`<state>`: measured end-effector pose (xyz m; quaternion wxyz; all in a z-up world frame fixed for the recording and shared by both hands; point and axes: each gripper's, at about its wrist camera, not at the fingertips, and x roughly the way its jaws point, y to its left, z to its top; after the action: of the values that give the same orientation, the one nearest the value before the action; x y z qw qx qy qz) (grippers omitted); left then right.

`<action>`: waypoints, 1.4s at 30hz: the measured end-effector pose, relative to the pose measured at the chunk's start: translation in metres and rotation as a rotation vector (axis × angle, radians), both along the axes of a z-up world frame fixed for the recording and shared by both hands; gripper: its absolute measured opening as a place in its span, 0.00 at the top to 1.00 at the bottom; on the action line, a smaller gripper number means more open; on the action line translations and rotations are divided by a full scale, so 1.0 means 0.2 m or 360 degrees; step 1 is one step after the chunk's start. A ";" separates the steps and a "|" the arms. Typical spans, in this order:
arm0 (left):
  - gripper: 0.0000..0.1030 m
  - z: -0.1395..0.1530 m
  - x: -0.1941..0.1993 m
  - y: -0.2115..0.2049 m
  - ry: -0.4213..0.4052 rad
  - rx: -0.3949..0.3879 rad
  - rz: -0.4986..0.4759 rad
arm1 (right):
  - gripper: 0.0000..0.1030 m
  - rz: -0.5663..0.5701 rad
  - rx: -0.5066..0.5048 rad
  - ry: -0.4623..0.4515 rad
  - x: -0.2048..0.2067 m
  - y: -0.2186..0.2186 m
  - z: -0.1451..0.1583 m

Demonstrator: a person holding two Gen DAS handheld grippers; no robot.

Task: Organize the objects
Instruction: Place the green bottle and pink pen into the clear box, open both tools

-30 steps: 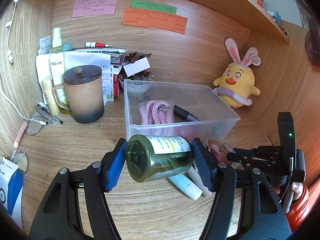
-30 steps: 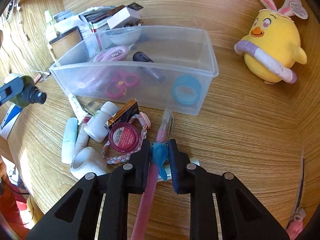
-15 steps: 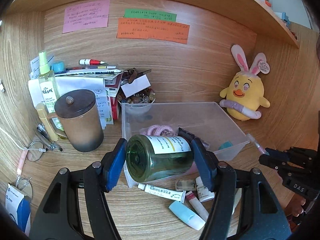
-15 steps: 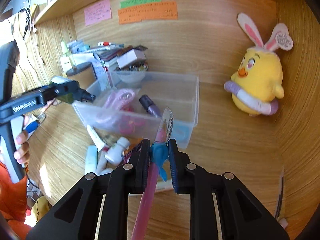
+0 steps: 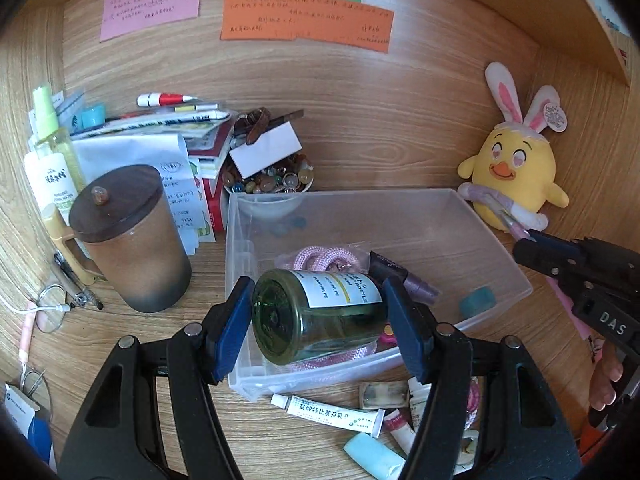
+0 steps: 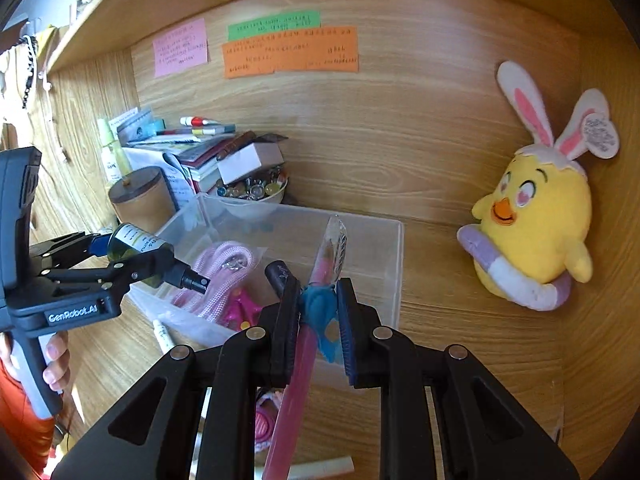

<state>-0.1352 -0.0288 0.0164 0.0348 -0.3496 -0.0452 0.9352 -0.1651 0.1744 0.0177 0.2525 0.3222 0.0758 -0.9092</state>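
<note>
From the camera on your left hand, your left gripper (image 5: 320, 316) is clamped across a green glass bottle (image 5: 316, 314), its blue pads pressing both sides. The bottle lies on its side with its base toward the lens and its white label up, held above the near left part of the clear plastic bin (image 5: 500, 240). Inside the bin lie a pink cord (image 5: 320, 258), a dark purple tube (image 5: 404, 278) and a teal roll (image 5: 476, 300). On the desk (image 5: 160, 360) just in front of the bin sit a white ointment tube (image 5: 328, 410) and several other small tubes. Left of the bin stands a brown lidded mug (image 5: 132, 240), behind it a pile of papers and a bowl of beads (image 5: 268, 182). A yellow chick toy (image 5: 516, 172) leans on the back wall to the right. Your right gripper (image 5: 524, 240) reaches in from the right edge, over the bin's far right corner.

From the camera on your right hand, your right gripper (image 6: 318, 312) is closed on a pink pen (image 6: 304, 356) with a blue ornament, the pen's clear tip pointing up over the bin (image 6: 384, 248). Your left gripper (image 6: 120, 256) shows at the left with the bottle (image 6: 136, 244), whose black spray nozzle points over the bin's left side. The chick toy (image 6: 532, 220) sits well apart to the right.
</note>
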 end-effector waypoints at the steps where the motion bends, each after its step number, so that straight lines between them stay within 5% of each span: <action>1: 0.37 -0.01 -0.02 0.00 -0.0016 0.0011 -0.0006 | 0.84 0.0004 0.0004 -0.0024 -0.03 -0.02 -0.02; 19: 0.36 -0.13 -0.11 0.07 -0.0180 0.0016 -0.0115 | 0.83 0.0109 0.0055 -0.0290 -0.22 -0.17 -0.24; 25: 0.15 -0.10 -0.05 0.06 -0.0153 0.0017 -0.0087 | 0.63 0.0095 0.0042 -0.0252 -0.18 -0.14 -0.20; 32: 0.04 -0.04 0.05 0.07 -0.0104 -0.0023 -0.0071 | 0.47 0.0067 0.0010 -0.0151 -0.05 -0.06 -0.11; 42: 0.03 -0.12 0.25 0.08 -0.0185 -0.0101 -0.0086 | 0.39 0.0084 -0.0037 -0.0097 0.20 0.08 -0.09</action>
<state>-0.0862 -0.0130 -0.0082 0.0464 -0.4053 -0.0080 0.9129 -0.1254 0.1895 -0.0011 0.2824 0.3447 0.0661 -0.8928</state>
